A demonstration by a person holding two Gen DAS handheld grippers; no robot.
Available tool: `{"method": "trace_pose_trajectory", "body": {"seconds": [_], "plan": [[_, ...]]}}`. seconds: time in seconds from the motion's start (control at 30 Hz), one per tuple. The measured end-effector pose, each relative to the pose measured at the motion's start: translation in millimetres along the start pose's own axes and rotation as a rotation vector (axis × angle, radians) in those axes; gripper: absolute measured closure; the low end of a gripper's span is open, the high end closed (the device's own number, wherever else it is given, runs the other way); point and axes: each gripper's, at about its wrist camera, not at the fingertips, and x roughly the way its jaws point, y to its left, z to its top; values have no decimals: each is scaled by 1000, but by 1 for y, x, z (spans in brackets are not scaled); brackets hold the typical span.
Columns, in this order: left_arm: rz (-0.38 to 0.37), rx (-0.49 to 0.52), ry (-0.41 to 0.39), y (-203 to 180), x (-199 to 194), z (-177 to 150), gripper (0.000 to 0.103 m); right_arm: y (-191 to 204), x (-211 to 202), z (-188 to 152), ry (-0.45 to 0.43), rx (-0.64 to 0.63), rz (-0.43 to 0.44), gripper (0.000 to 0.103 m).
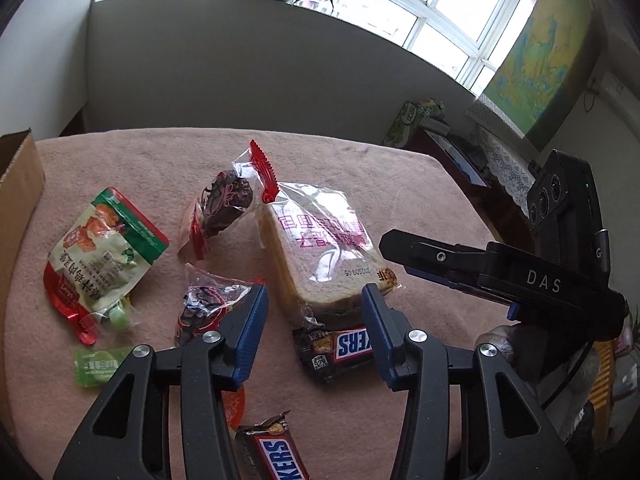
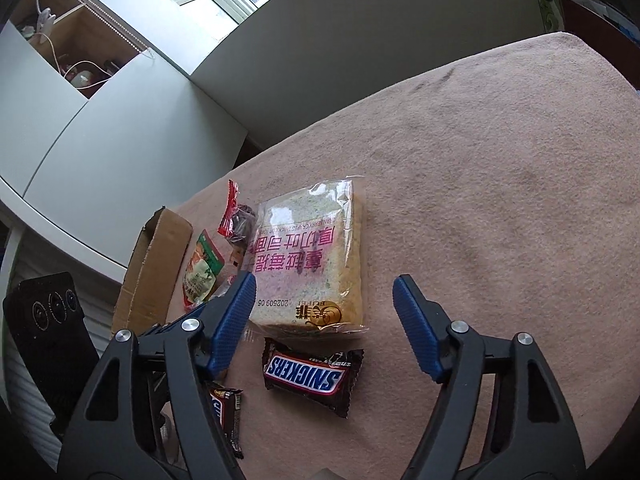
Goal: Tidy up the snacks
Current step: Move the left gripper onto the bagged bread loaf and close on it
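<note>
Snacks lie on a pink cloth table (image 1: 140, 160). A bagged bread slice (image 1: 324, 248) lies in the middle; it also shows in the right wrist view (image 2: 316, 264). A Snickers bar (image 1: 340, 352) lies just in front of it, also seen from the right (image 2: 308, 374). A second Snickers (image 1: 276, 456) lies nearer. My left gripper (image 1: 316, 312) is open and empty, hovering over the bread's near end. My right gripper (image 2: 324, 300) is open and empty above the bread and Snickers; its body shows in the left wrist view (image 1: 500, 272).
A green and red pouch (image 1: 100, 252), two dark cakes in clear wrappers (image 1: 224, 208) (image 1: 204, 308) and a green candy (image 1: 100, 366) lie left. A cardboard box (image 2: 152, 268) stands at the table's left edge. The table's right half (image 2: 500, 180) is bare cloth.
</note>
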Motion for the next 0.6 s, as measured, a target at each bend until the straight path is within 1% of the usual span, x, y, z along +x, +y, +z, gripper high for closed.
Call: {"method": "trace_pose_trajectory", "body": {"seconds": [0.1,0.17,0.23,0.33,0.47,0.5,0.57,0.6], "plan": [[6,12,9,-1,4,2,59,-1,3,0,9,5,13,33],[5,7,22,1,10,4,60,-2,7,1,21,14,27,36],[6,-12,33,6,14,5,60,-3,12,3,28,16,23,38],[-23,-49,53,14,20,9,60,-4,20,6,53,23,41,41],[-30,-48,60,14,22,12,60,-2,29,9,74,21,43,43],[-33,-50,68,15,24,12,60,-2,30,9,75,20,41,45],[-43,-62,79,17,25,12,64,-1,31,10,78,21,40,50],[-44,-62,80,16,27,14,65,-1,32,10,79,22,38,52]]}}
